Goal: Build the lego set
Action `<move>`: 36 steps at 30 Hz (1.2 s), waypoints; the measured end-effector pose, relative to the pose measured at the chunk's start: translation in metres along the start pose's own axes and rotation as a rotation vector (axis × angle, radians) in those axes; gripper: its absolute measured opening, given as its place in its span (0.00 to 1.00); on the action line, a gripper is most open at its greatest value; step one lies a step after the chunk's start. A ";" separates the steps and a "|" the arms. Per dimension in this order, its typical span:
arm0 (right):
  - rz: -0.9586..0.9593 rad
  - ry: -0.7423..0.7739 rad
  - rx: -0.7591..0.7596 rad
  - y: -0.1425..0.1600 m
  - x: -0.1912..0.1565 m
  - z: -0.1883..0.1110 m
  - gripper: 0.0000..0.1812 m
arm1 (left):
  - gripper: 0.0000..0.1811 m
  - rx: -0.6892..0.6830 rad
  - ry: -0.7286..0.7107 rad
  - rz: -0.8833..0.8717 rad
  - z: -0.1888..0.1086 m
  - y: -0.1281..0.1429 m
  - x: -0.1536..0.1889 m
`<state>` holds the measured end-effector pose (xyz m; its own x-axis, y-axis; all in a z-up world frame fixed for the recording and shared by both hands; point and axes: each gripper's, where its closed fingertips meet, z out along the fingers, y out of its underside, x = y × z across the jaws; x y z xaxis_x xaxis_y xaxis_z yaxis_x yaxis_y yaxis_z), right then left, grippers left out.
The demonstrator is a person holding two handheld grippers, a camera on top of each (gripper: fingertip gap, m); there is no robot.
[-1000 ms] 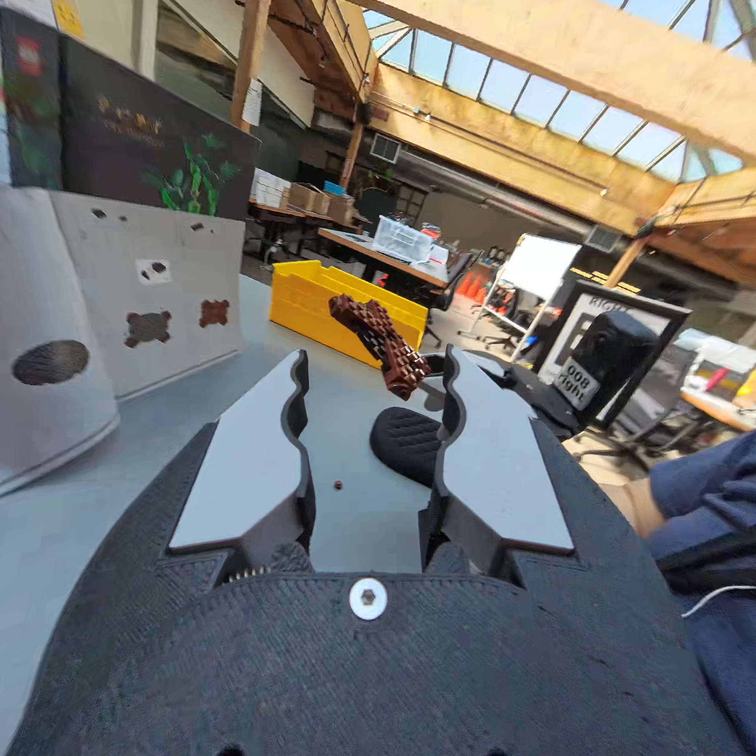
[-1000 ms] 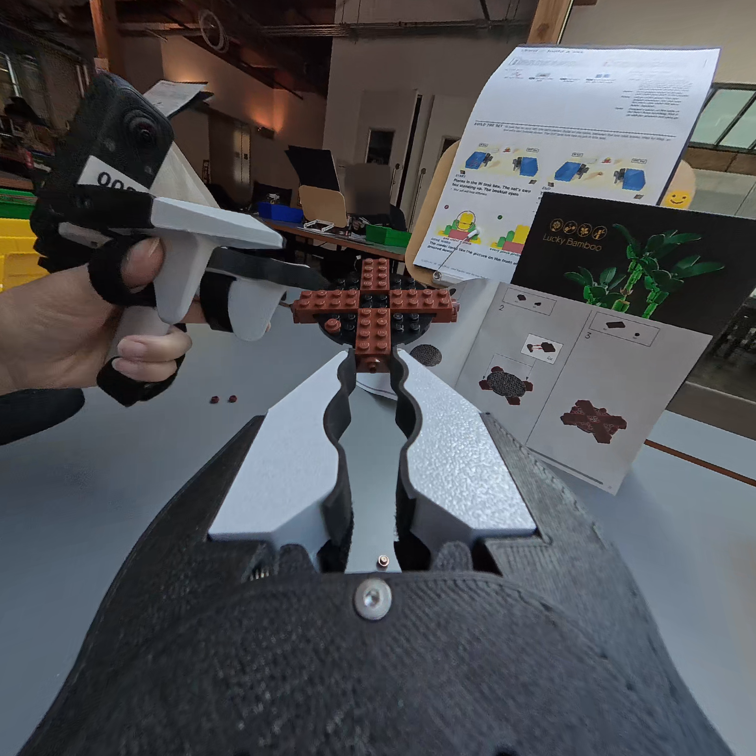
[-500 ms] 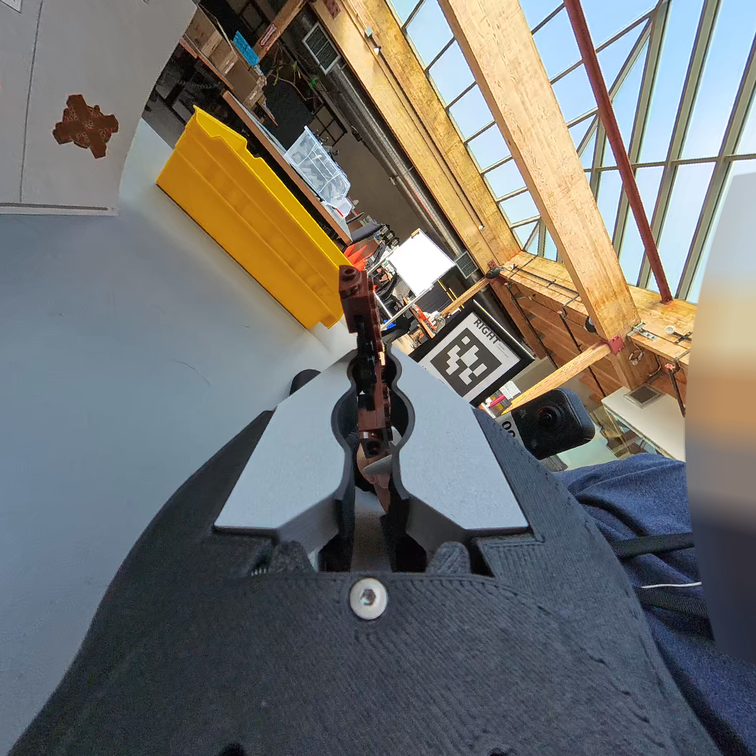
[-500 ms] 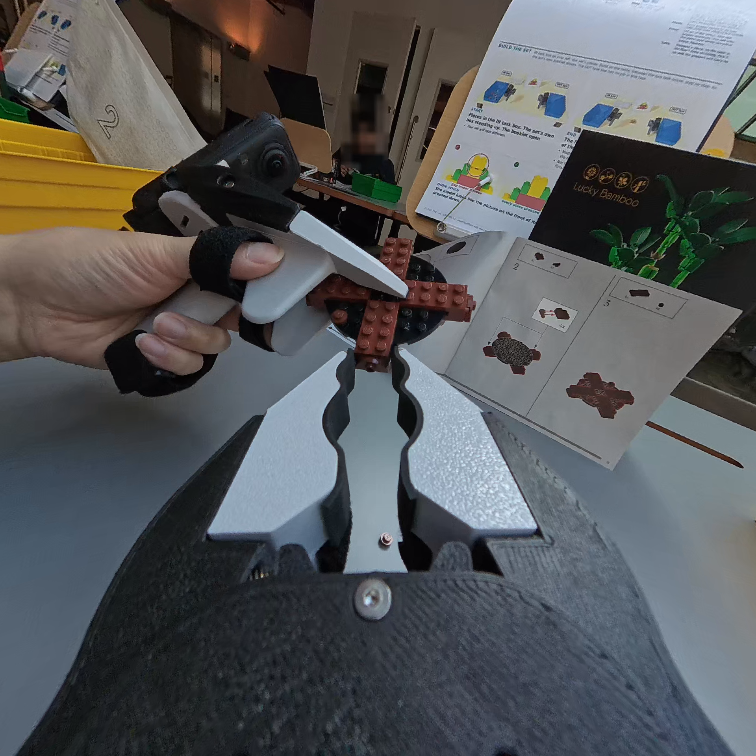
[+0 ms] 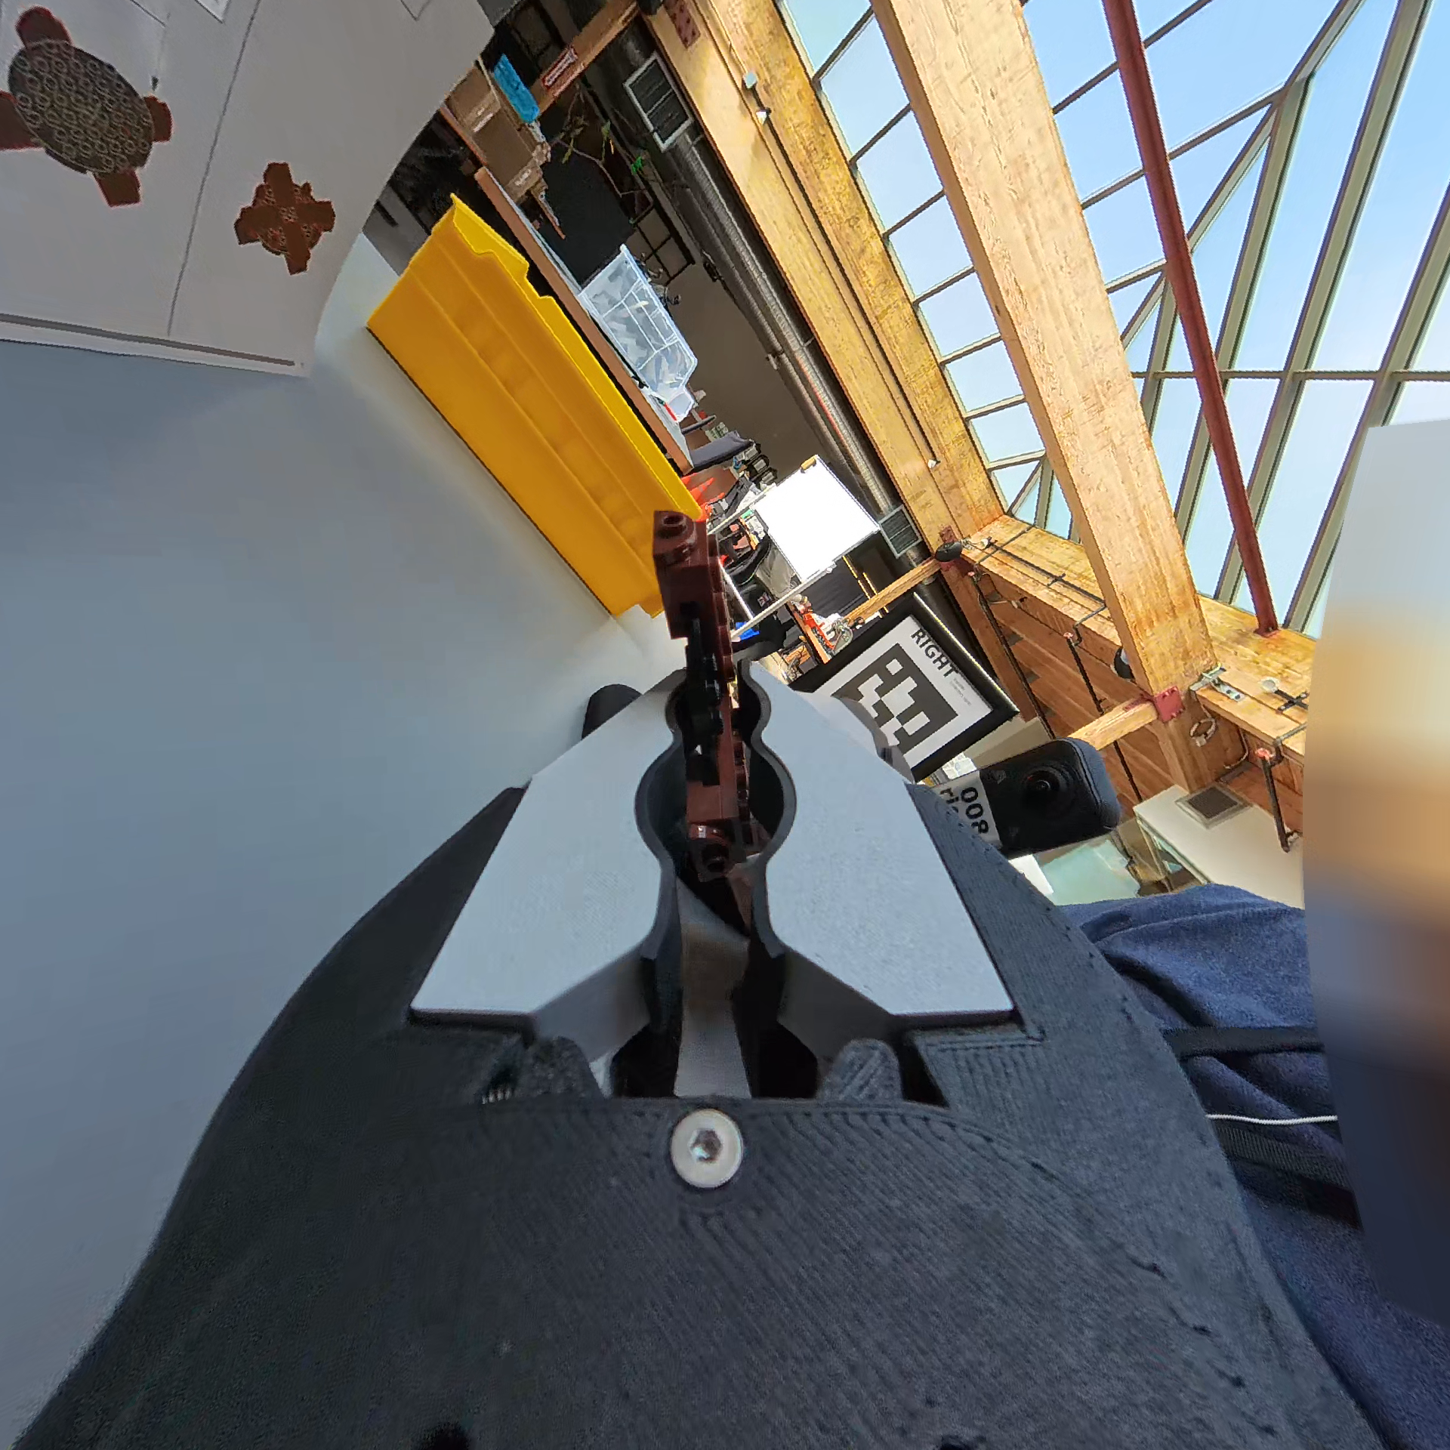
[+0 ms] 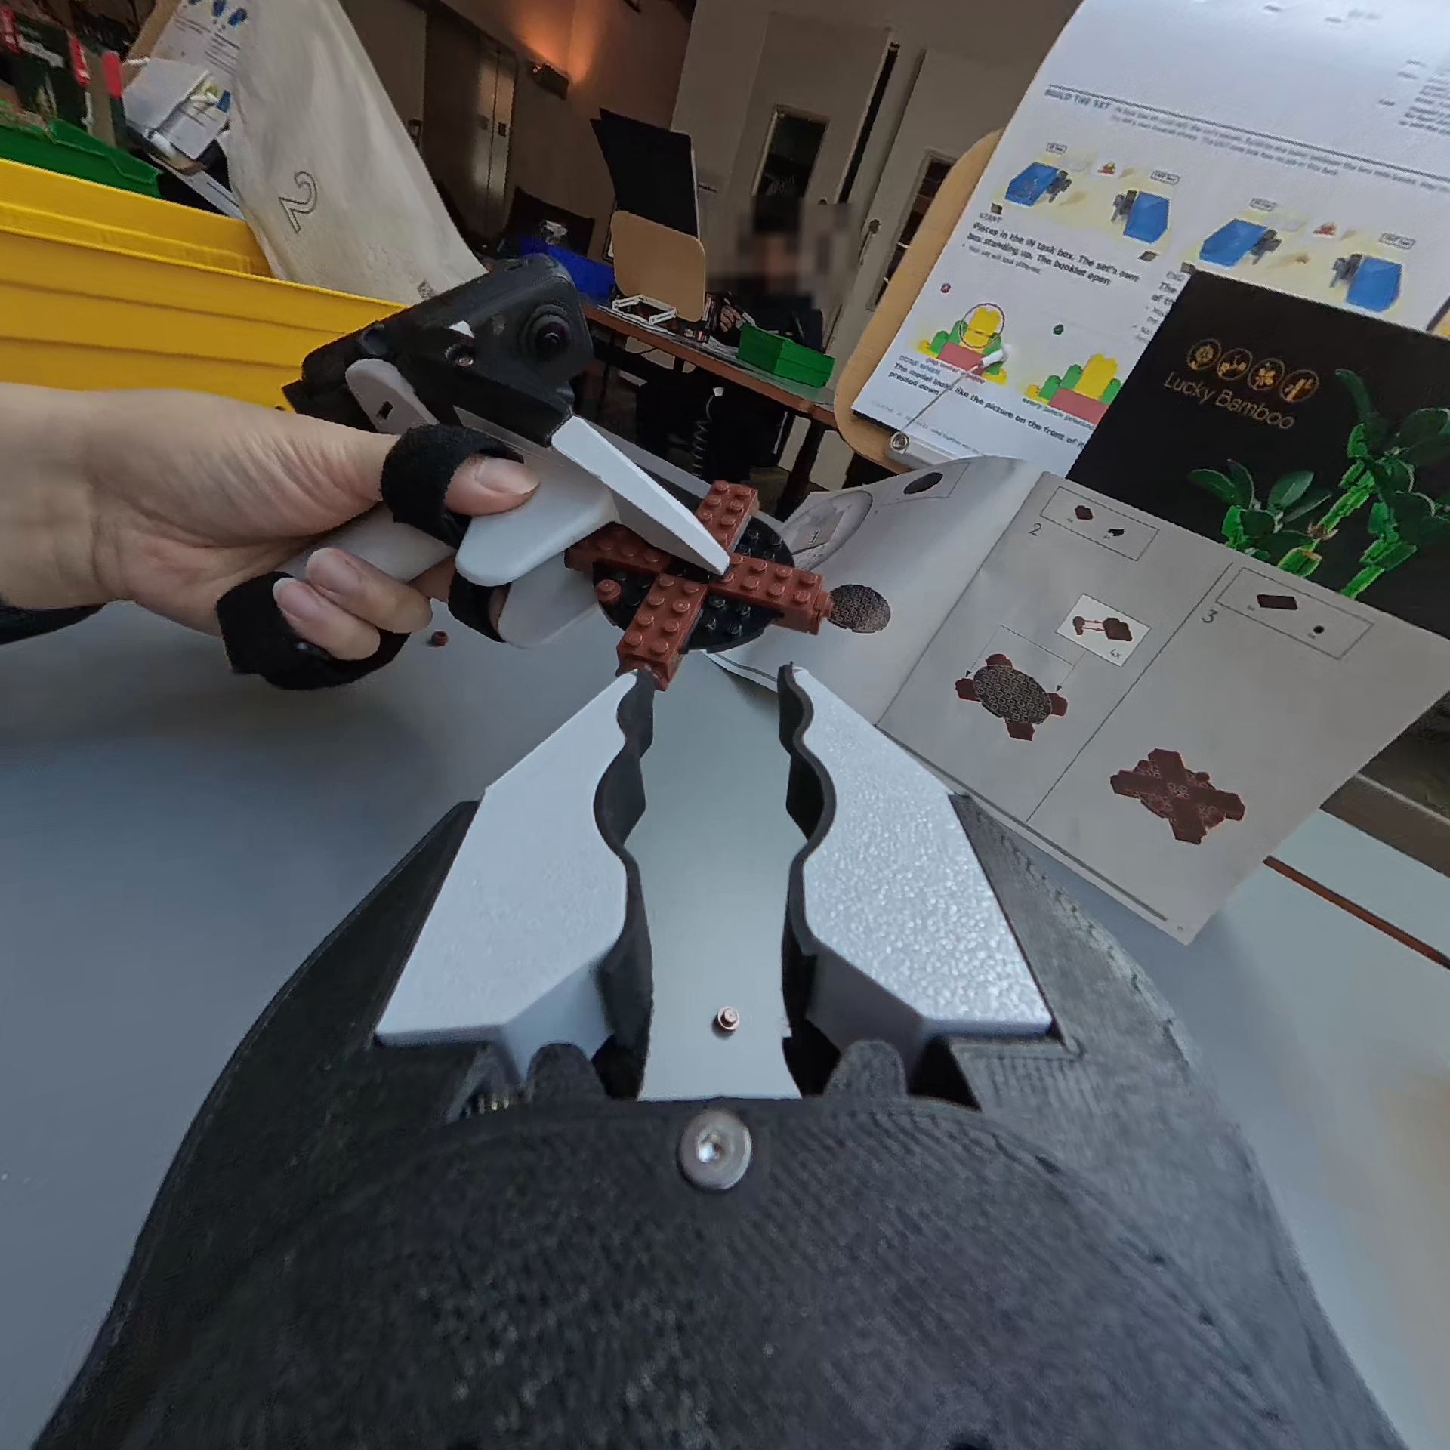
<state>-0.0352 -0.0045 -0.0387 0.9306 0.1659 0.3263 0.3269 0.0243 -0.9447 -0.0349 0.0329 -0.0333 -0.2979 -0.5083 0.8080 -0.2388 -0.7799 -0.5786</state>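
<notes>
Right wrist view: left gripper (image 6: pixel 706 549) clamps the brown-and-black assembly (image 6: pixel 698 581); right gripper (image 6: pixel 710 679) gapes empty, apparently just touching it. Next, fetch the loose stud (image 6: pixel 439 638).

Lego cross piece (image 6: pixel 698 584) sits mid-frame in the right wrist view, left gripper (image 6: pixel 710 553) on it from the left, booklet (image 6: pixel 1138 667) behind at right, bin (image 6: pixel 118 298) upper left, box (image 6: pixel 1287 439) far right.

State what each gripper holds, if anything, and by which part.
The left gripper clamps the brown-and-black lego disc edge-on across its middle. The right gripper is open, holding nothing.
</notes>
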 end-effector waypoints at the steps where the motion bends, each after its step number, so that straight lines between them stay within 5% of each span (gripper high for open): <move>1: -0.044 -0.050 -0.006 -0.001 0.000 -0.004 0.16 | 0.03 -0.016 -0.008 -0.015 -0.004 0.002 -0.003; 6: -0.117 -0.338 -0.366 0.052 0.012 -0.020 0.11 | 0.03 -0.074 -0.003 -0.089 -0.013 0.006 -0.007; 9: -0.016 -0.486 -0.447 0.067 0.011 -0.030 0.09 | 0.03 -0.110 -0.049 -0.090 -0.017 0.011 -0.016; 13: -0.107 -0.582 -0.545 0.090 0.013 -0.035 0.07 | 0.03 -0.129 -0.038 -0.111 -0.018 0.015 -0.014; 25: -0.144 -0.783 -0.601 0.108 -0.001 -0.019 0.03 | 0.03 -0.174 -0.061 -0.123 -0.015 0.025 -0.020; 36: -0.105 -0.797 -0.629 0.116 -0.003 -0.021 0.03 | 0.03 -0.196 -0.060 -0.138 -0.012 0.031 -0.022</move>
<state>0.0038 -0.0229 -0.1485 0.5871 0.8062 0.0735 0.6414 -0.4078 -0.6498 -0.0467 0.0238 -0.0706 -0.1964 -0.4275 0.8824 -0.4501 -0.7602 -0.4685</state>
